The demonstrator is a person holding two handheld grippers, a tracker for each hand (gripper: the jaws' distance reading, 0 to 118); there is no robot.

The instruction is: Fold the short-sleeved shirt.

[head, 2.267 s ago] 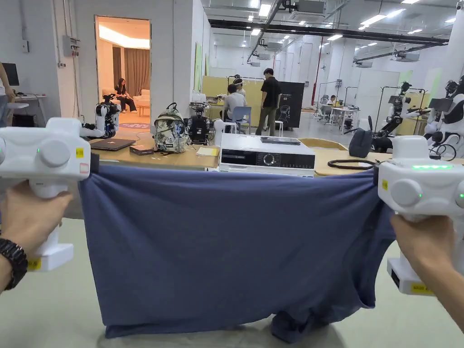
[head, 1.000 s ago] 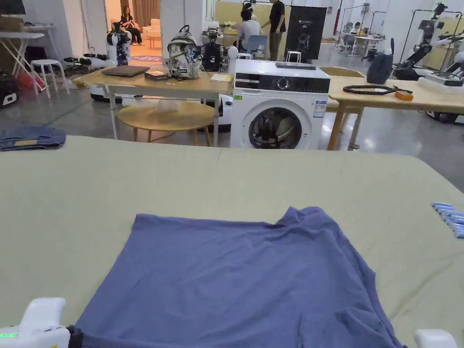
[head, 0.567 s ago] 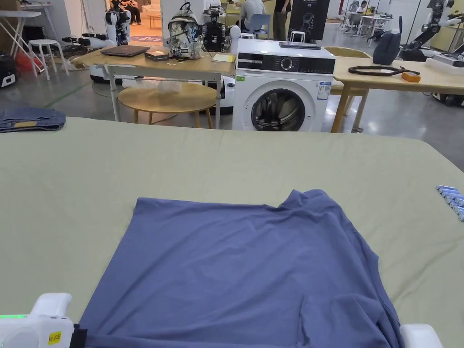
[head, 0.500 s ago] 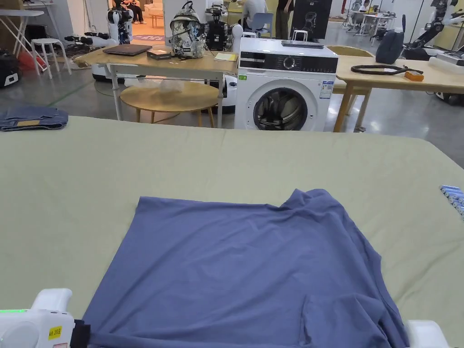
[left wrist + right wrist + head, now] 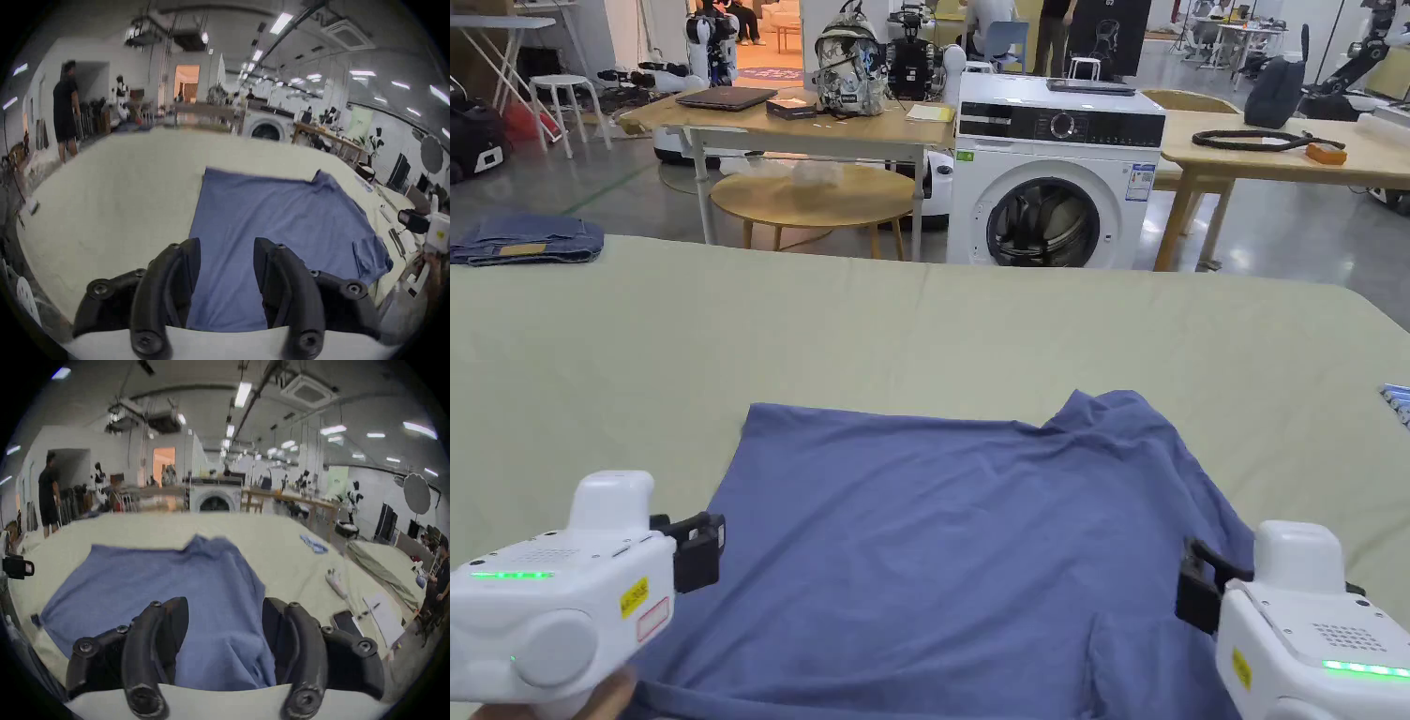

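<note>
the short-sleeved shirt (image 5: 961,544) lies spread across the lower middle of the head view on the pale green table cover (image 5: 825,328), mostly flat, with one corner bunched up near the upper right of the cloth and a small flap doubled over at the lower right. no fold shows yet, so by my judgement the laying-out is about done and all the folding is left: sleeves in, sides over, then the body halved. the left gripper (image 5: 701,550) sits at the lower left of the head view, just over the shirt's left edge, and in the left gripper view (image 5: 227,253) its jaws stand apart with blue cloth visible between them and nothing pinched. the right gripper (image 5: 1200,586) is at the lower right, by the shirt's right edge; in the right gripper view (image 5: 225,613) its jaws are likewise apart over the fabric, holding nothing. the rumpled corner would want smoothing before the first fold, i think, or the crease will come out crooked.
</note>
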